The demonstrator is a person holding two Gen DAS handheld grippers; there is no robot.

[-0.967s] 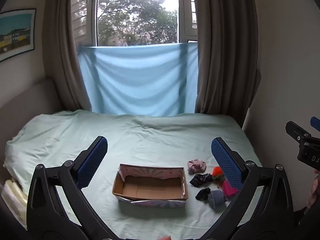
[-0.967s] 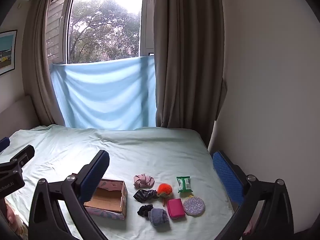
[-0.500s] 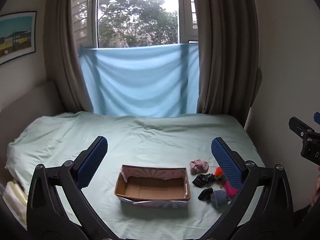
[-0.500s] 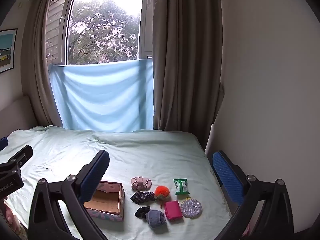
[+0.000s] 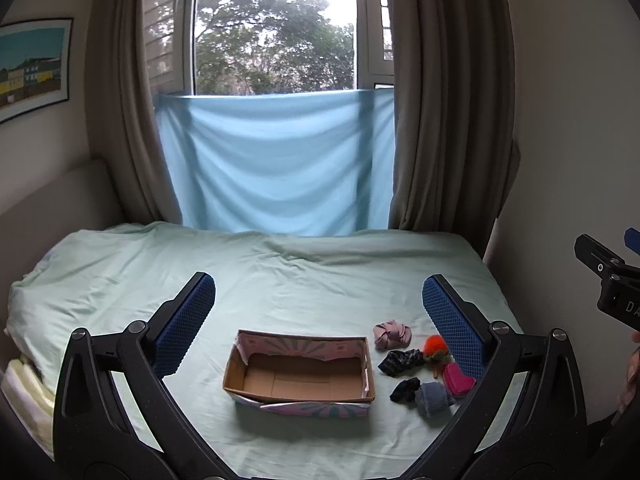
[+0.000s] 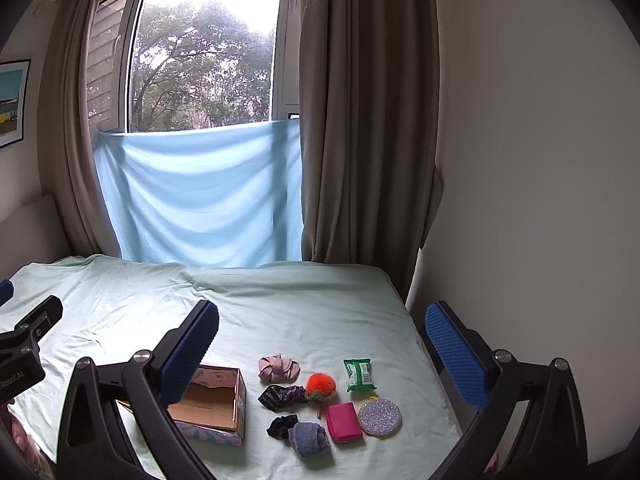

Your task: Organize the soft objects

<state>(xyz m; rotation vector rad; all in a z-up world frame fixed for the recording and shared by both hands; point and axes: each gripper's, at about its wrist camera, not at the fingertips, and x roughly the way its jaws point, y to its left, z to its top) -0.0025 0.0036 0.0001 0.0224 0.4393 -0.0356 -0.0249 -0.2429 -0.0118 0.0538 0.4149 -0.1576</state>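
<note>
On the pale green bedsheet (image 6: 320,312), beside an open cardboard box (image 5: 300,376), lie fuzzy scrunchies (image 6: 279,367); only the right view shows a round glittery pouch (image 6: 379,417). Left gripper (image 5: 318,312) and right gripper (image 6: 322,338) both gape empty.

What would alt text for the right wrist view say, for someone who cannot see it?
An open gripper hovers over a bed where small items lie beside an empty cardboard box: scrunchies, an orange pompom, a pink pouch, a green packet and a glittery disc. Behind are curtains and a window.
</note>
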